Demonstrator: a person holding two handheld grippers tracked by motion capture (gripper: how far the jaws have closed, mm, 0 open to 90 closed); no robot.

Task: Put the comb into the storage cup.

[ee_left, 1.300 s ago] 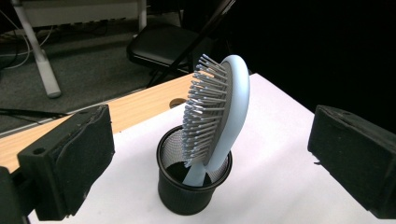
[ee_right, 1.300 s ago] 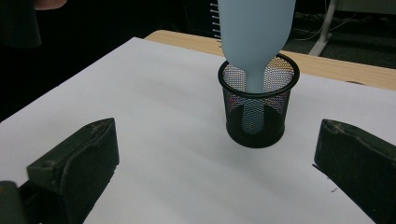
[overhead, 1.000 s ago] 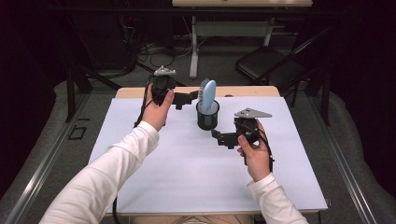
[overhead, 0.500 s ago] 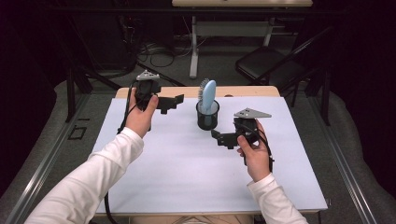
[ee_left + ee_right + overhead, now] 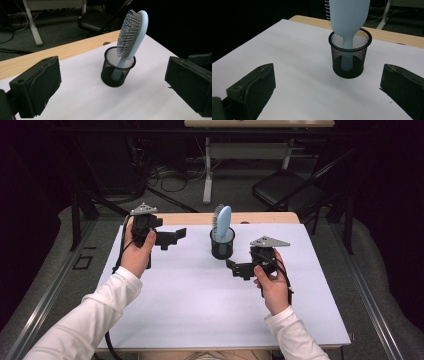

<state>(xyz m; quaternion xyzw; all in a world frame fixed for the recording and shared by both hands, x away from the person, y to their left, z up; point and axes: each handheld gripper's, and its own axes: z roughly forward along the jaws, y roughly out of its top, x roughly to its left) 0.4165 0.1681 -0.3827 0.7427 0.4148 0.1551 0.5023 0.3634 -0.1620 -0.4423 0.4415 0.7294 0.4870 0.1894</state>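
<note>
High view. Item one: a black wire-mesh cylindrical cup (image 5: 222, 243) standing upright on the white table covering (image 5: 200, 310), toward the far middle. Item two: a pale blue plastic hairbrush with grey bristles (image 5: 222, 222), handle down in the cup, head rising above the rim. My left gripper (image 5: 172, 238) is held above the far left part of the sheet, well apart from the cup, jaws pointing toward it. My right gripper (image 5: 235, 268) sits just beside the cup on its near right. I cannot tell the jaw gaps from here.

Left gripper view. My two black jaws stand wide apart with nothing between them. The cup (image 5: 118, 67) and brush (image 5: 131, 35) sit ahead, the brush leaning, bristles facing left in this view. Wooden table edge (image 5: 62, 50) beyond.

Right gripper view. Jaws again spread wide, holding nothing. The cup (image 5: 350, 58) stands close ahead between them; the brush's smooth blue back (image 5: 349, 17) faces me.
</note>
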